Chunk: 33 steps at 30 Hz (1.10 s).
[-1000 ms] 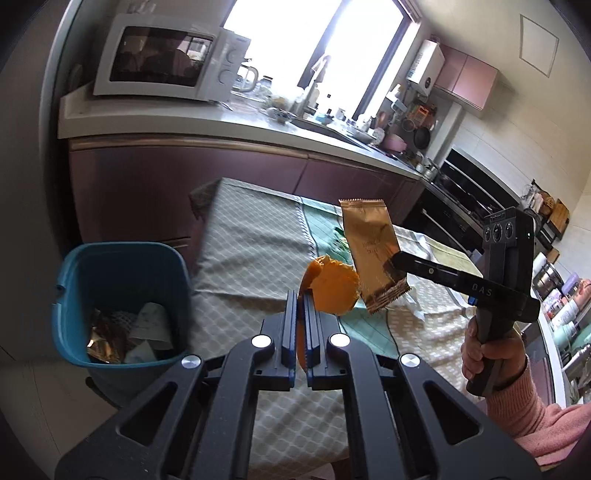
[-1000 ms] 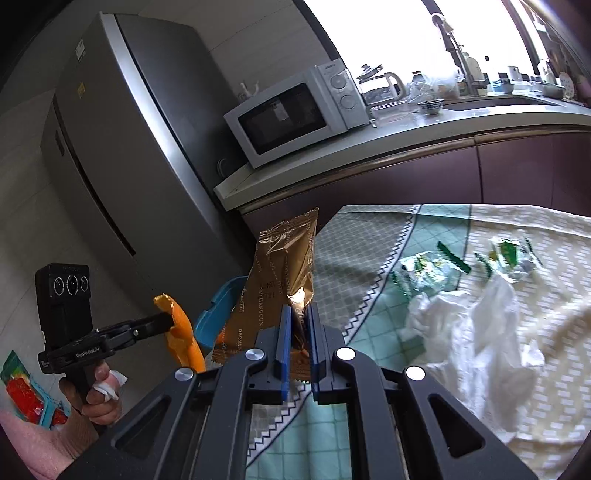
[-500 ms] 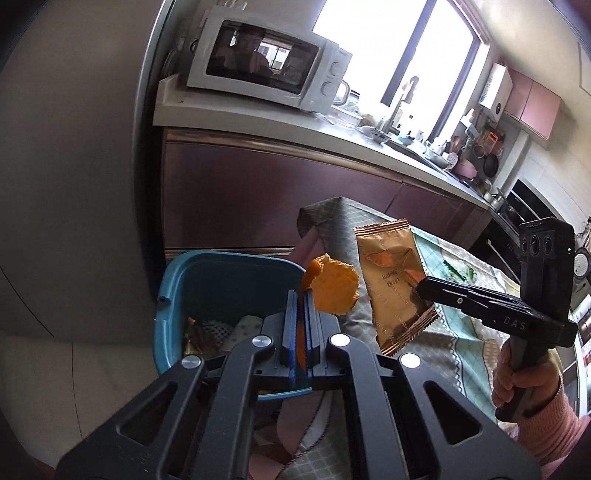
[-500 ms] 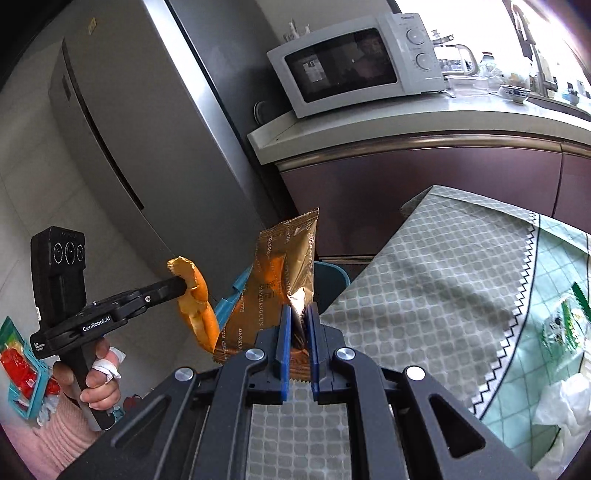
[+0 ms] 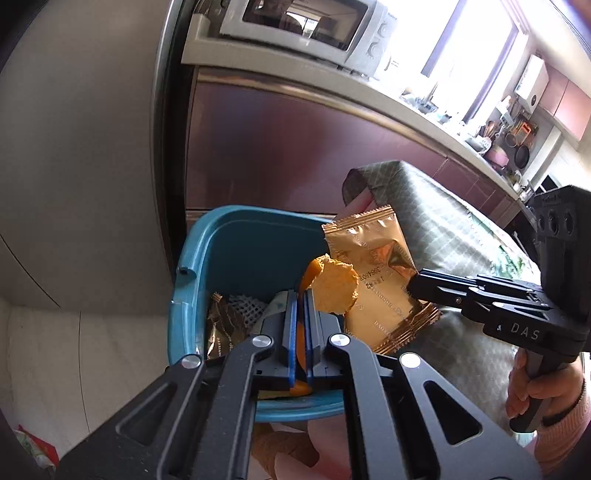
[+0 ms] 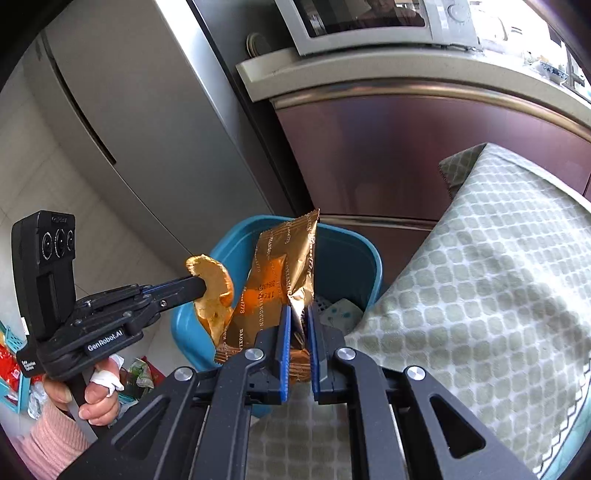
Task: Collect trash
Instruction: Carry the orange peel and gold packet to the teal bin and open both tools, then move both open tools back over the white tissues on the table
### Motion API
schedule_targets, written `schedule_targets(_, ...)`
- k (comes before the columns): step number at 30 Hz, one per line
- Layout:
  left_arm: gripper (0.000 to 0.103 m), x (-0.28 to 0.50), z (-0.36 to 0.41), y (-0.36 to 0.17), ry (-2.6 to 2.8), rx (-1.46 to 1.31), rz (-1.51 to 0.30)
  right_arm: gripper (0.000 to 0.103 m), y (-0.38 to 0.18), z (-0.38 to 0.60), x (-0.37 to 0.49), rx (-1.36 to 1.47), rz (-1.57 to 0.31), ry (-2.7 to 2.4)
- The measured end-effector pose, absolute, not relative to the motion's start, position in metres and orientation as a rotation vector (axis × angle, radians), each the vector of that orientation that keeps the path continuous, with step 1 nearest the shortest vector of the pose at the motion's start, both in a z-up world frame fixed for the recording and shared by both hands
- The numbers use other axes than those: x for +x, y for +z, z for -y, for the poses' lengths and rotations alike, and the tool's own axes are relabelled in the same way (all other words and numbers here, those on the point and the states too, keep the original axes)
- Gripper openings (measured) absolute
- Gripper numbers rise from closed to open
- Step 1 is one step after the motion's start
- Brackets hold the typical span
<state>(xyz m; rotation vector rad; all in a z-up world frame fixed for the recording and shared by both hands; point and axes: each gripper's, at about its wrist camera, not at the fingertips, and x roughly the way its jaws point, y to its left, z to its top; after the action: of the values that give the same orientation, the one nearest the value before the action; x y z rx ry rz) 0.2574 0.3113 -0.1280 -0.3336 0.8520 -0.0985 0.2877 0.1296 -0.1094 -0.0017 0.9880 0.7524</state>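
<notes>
Left gripper (image 5: pixel 300 325) pinched tight on orange peel (image 5: pixel 334 288), peel jutting above fingertips over teal bin (image 5: pixel 236 243). Right gripper (image 6: pixel 297 332) clamped on lower end of gold wrapper (image 6: pixel 284 280), long axis upright, above bin rim. Beyond: checked tablecloth (image 6: pixel 498 280), microwave (image 5: pixel 306 29).

Two wrist fisheye views, each looking forward along its own fingers and down into the same bin.

Left wrist view: sits just behind the left gripper (image 5: pixel 299 314), facing the teal bin (image 5: pixel 236 243) close beyond its tips, with the right gripper (image 5: pixel 415 282) entering from the right. Right wrist view: sits behind the right gripper (image 6: pixel 298 325), the bin (image 6: pixel 351 258) just ahead, the left gripper (image 6: pixel 201 284) to its left. Shared (in both): bin, both grippers, microwave (image 5: pixel 314 26) (image 6: pixel 369 22), clothed table (image 5: pixel 436 206) (image 6: pixel 498 258).
</notes>
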Motion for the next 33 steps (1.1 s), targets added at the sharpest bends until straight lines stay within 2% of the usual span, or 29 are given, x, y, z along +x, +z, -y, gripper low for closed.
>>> schedule_targets(4,0.004,0.271,-0.309,-0.145,-0.094,-0.329,-0.886,0.013,-0.116,-0.138,0.295,-0.008,-1.012,0.738)
schedule_targets(16,0.006,0.282,-0.294,-0.167,-0.099,-0.326,-0.936,0.015,-0.118,-0.117,0.291,0.035,-0.998,0.742)
schedule_targets(18,0.006,0.278,-0.292,-0.166,-0.101,-0.317,-0.931,0.019,-0.116,-0.112,0.29,0.043,-0.986,0.752)
schedule_targets(26,0.006,0.252,-0.266,-0.132,-0.183,-0.296,-0.849,0.024,-0.095,-0.078,0.261,0.08,-0.914,0.795)
schedule_targets(33,0.016,0.224,-0.227,-0.089,-0.295,-0.247,-0.745,0.029,-0.072,-0.024,0.233,0.132,-0.833,0.771)
